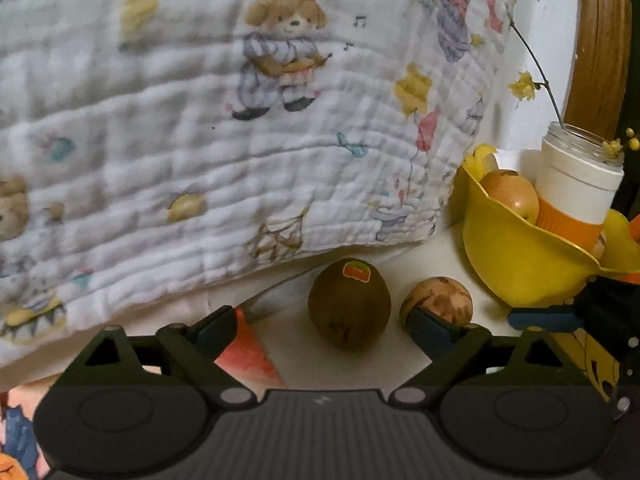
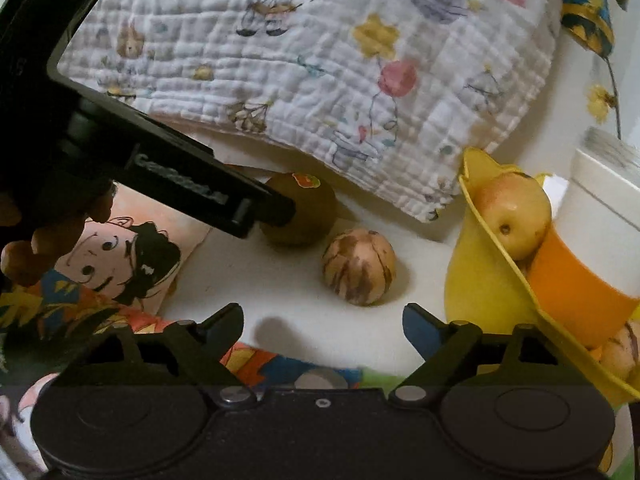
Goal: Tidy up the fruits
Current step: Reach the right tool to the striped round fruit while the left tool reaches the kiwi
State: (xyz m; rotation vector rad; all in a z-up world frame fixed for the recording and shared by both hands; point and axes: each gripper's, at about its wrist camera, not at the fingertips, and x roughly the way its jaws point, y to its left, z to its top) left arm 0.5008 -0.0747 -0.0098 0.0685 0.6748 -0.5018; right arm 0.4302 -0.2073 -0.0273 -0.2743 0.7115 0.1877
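Large quilted blanket point(image 1: 208, 128) with cartoon animals draped across the back, hem hanging just behind the loose fruit. Yellow bowl point(image 1: 516, 264) at right, already holding an apple point(image 1: 510, 192) beside a white-and-orange jar point(image 1: 576, 196); probably one more fruit low in it. Partly done, then. Still out on the white surface: brown kiwi point(image 1: 349, 304) with sticker, and speckled round fruit point(image 2: 359, 266) just beside it, near the bowl. Left gripper point(image 1: 324, 332) wide, flanking the kiwi, not pressing. Right gripper point(image 2: 323, 322) wide, empty, just short of the speckled fruit. Both fruits left to bowl.
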